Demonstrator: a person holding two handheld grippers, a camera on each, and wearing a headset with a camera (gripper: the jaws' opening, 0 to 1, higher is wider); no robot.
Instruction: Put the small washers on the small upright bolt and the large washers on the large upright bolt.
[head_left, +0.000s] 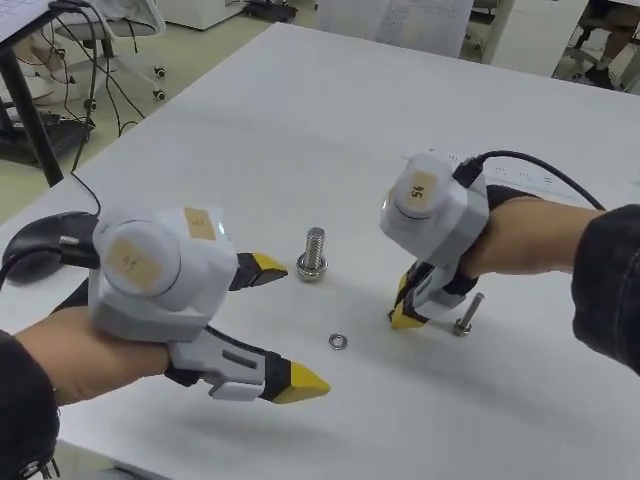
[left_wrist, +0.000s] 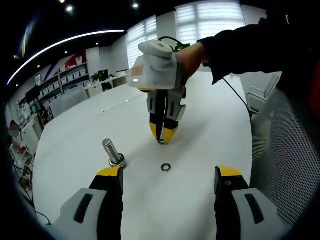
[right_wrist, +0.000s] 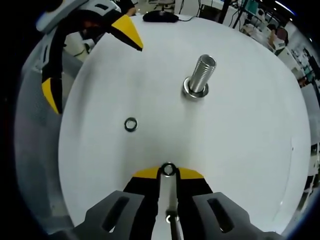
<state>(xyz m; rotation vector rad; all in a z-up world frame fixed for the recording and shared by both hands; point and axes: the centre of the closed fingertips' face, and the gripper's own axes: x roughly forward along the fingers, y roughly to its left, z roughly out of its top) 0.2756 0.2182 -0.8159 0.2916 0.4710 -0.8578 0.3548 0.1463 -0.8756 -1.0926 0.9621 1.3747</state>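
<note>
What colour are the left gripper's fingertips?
Yellow. The left gripper's fingertips show clearest in the left gripper view.

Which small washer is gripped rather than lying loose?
The gripped washer is pinched between the right gripper's yellow tips. The loose washer lies flat on the white table, touching nothing.

Lg bolt (head_left: 313, 250) upright; sm washer (head_left: 338, 342) flat nearby; sm bolt (head_left: 467, 313) apart.

White table (head_left: 300, 130), pale floor (head_left: 200, 45)
</note>
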